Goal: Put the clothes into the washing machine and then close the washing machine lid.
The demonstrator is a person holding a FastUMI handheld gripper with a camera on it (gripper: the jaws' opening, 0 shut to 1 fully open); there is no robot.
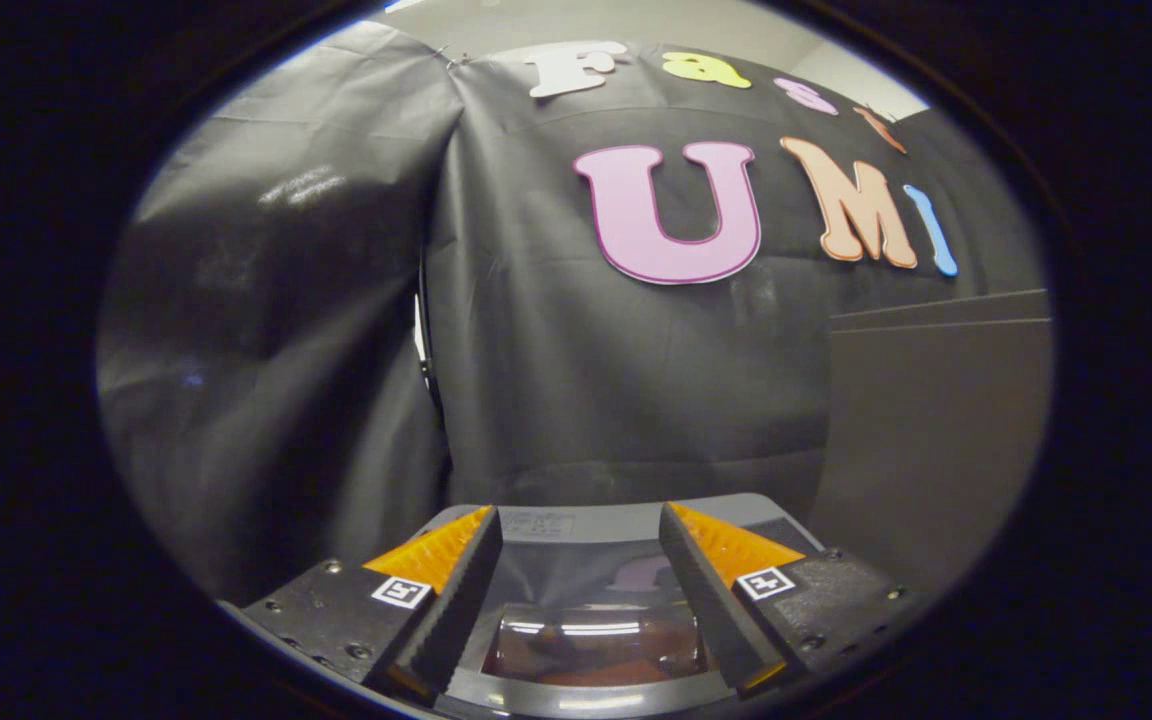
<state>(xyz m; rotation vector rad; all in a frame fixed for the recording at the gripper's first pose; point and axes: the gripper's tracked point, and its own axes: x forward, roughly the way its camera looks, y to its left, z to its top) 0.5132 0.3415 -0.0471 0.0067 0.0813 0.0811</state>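
I have the gripper (581, 540) held level above the washing machine (586, 525), aimed at the booth wall rather than down, which I take as a position for lining up over the lid. Its fingers are spread apart with nothing between them. The washing machine's clear lid (596, 640) lies directly below the gap between the fingers, seemingly shut, with something reddish beneath it, perhaps clothes; I cannot tell for certain. A grey panel (936, 440) stands beyond the washing machine.
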